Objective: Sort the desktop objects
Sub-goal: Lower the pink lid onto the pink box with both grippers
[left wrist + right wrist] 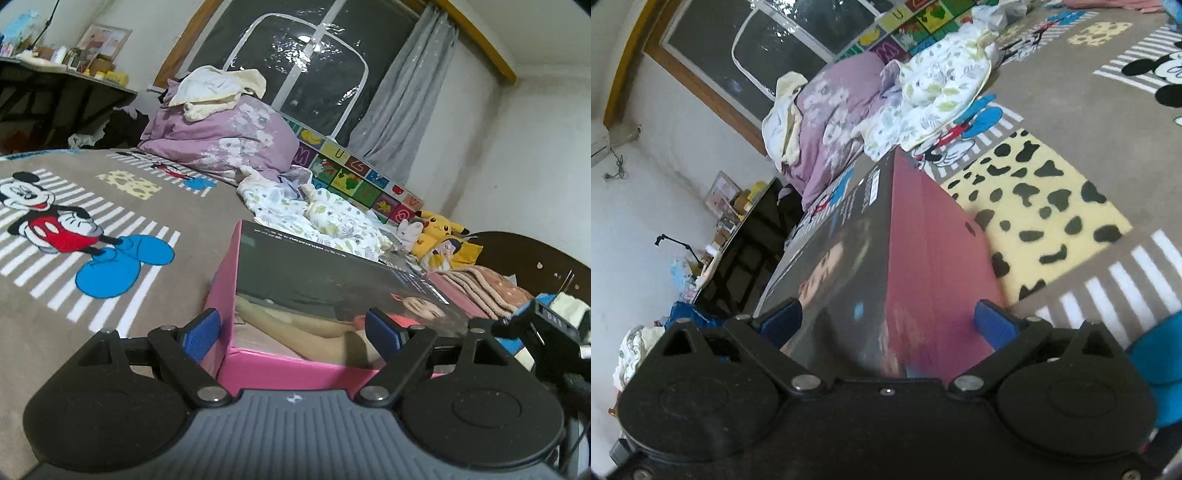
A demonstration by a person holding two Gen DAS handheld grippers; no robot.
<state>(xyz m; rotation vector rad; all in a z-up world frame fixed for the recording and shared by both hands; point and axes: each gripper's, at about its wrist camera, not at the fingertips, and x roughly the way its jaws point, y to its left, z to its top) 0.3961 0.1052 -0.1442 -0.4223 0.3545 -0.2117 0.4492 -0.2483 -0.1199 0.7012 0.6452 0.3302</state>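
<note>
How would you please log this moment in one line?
left gripper: open around box | right gripper: straddles box, grip unclear | box on blanket

- A grey-brown cartoon-mouse blanket point(110, 229) covers the bed.
- A folded purple floral quilt point(225, 136) lies beneath a dark window point(295, 55) with a grey curtain point(402, 99).
- White walls point(535, 147); a cluttered dark table point(55, 88) stands at the left.

box point(332, 295) blocks ahead, blanket point(74, 314) left clear
</note>
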